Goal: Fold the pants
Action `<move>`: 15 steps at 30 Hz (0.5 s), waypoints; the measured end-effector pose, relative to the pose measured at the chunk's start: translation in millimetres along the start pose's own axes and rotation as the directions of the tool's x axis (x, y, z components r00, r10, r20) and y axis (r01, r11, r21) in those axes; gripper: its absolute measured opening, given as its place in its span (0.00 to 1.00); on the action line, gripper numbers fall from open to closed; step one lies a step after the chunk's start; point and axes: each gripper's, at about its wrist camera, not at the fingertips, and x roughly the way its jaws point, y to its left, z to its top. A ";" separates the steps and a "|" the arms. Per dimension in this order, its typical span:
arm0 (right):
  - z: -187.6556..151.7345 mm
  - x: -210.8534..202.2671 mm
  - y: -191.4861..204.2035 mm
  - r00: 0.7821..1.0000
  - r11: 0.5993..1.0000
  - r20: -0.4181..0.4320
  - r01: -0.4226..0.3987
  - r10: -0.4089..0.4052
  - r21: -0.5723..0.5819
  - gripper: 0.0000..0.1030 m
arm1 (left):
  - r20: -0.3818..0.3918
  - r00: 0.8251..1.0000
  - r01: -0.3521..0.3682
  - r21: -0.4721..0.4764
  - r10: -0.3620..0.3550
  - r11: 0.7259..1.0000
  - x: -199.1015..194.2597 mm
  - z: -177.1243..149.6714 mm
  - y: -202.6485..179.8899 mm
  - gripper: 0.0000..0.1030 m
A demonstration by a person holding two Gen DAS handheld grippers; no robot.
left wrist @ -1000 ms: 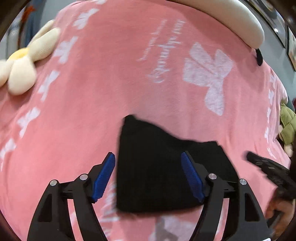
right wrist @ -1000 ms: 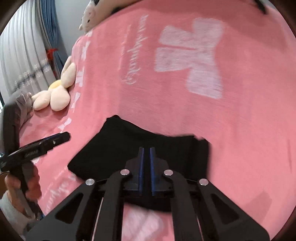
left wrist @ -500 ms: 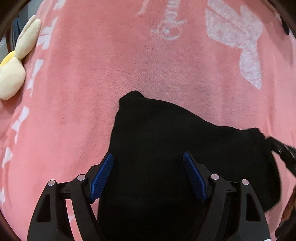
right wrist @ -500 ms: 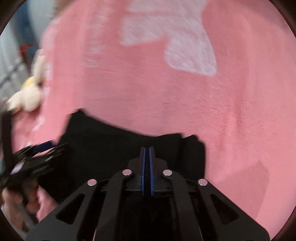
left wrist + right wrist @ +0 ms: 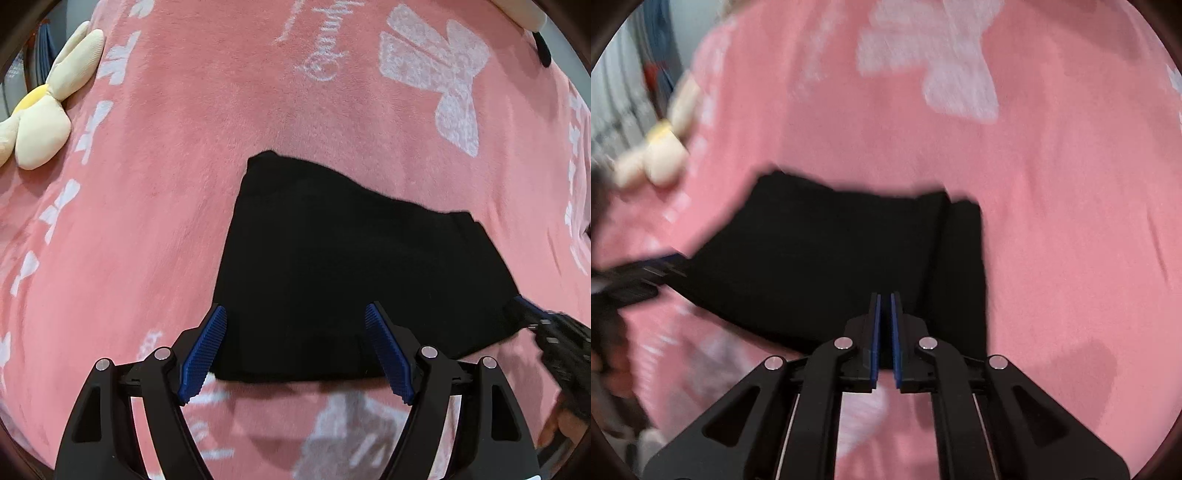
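The black pants lie folded into a compact block on the pink blanket; they also show in the right wrist view. My left gripper is open and empty, its blue pads on either side of the pants' near edge, just above it. My right gripper is shut with a thin gap between the pads and holds nothing, over the pants' near right part. It appears at the right edge of the left wrist view.
A cream flower-shaped plush lies at the far left of the blanket, blurred in the right wrist view. A white pillow edge sits at the far right. Curtains hang beyond the bed's left side.
Both grippers have pulled back from the pants, so the folded block looks smaller and farther. The left gripper stayed open. The right stayed shut.
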 end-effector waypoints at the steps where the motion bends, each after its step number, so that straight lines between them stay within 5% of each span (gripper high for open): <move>1: -0.2 -5.1 -2.2 1.000 0.999 0.013 -0.018 0.018 0.030 0.04 | 0.003 1.000 -0.012 0.009 0.012 1.000 0.6 -1.7 -0.8 0.73; 6: 1.1 -32.4 1.2 0.997 0.996 0.065 -0.052 0.048 0.066 0.11 | 0.001 0.999 -0.049 0.028 0.049 0.998 -1.1 -14.2 1.2 0.73; 7: 0.6 -33.2 0.1 0.997 0.996 0.059 -0.051 0.047 0.070 0.17 | -0.001 0.999 -0.044 0.020 0.044 0.999 -3.0 -16.2 3.7 0.73; 9: 1.3 -26.4 -2.5 0.999 0.998 0.037 -0.012 0.009 0.069 0.47 | -0.009 1.000 -0.028 -0.006 0.028 1.000 -5.6 -18.5 8.8 0.73; 14: 1.3 -0.7 -6.4 0.998 0.994 -0.027 -0.062 0.064 0.093 0.47 | -0.013 1.000 0.011 -0.045 -0.012 0.999 -14.7 -27.9 17.8 0.73; 15: 2.3 5.0 -5.1 0.997 0.994 -0.032 -0.065 0.068 0.089 0.41 | -0.010 1.000 0.005 -0.041 -0.006 0.999 -15.6 -29.5 17.5 0.73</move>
